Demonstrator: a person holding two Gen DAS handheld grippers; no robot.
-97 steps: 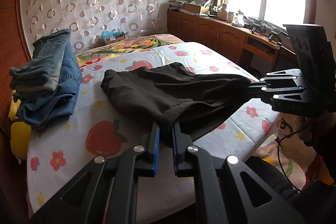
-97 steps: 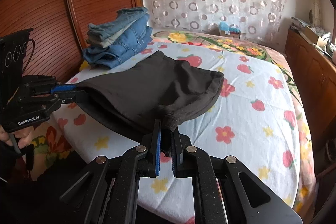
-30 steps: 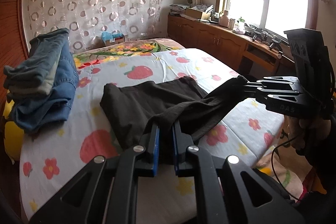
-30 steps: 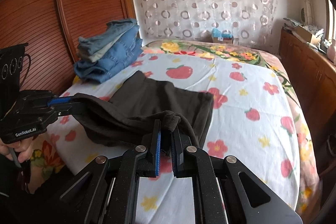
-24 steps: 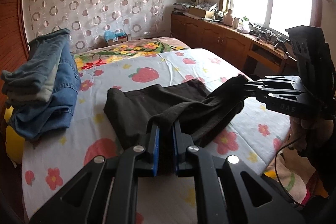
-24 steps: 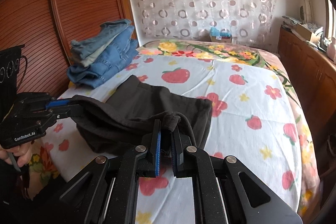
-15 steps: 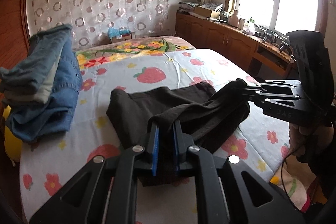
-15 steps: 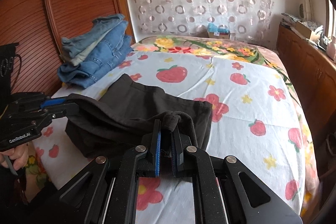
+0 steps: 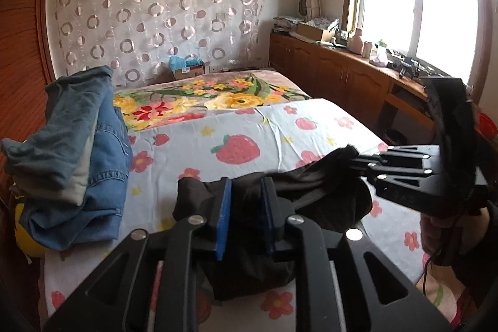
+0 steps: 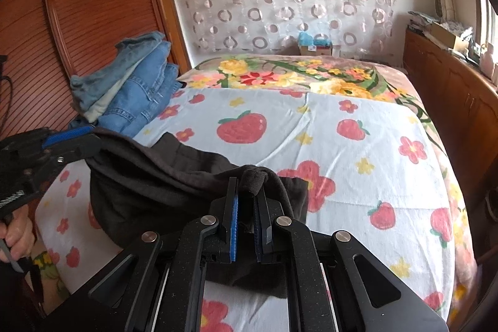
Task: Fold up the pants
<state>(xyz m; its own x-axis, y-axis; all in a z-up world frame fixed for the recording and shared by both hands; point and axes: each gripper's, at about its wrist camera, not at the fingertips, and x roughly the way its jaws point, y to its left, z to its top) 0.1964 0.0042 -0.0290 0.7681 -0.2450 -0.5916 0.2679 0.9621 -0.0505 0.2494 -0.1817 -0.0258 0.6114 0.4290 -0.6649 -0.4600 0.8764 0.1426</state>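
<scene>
Pants [image 10: 162, 176] near bed edge [image 10: 62, 241]: right gripper [image 10: 246, 226] clamps them, left gripper [image 9: 246, 217] opening around fabric.

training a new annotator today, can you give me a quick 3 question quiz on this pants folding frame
1. True or false: the right gripper is clamped on a bunched edge of the dark pants.
2. What lies on the bed at its far left, next to the wooden panel?
A. a pillow
B. a pile of folded jeans
C. a laundry basket
3. In the left wrist view, what are the jaws of the left gripper doing, and is cloth between them?

Key
1. True.
2. B, the folded jeans.
3. They are opening; dark fabric sits in the gap, with the blue pads no longer pressing it.
</scene>
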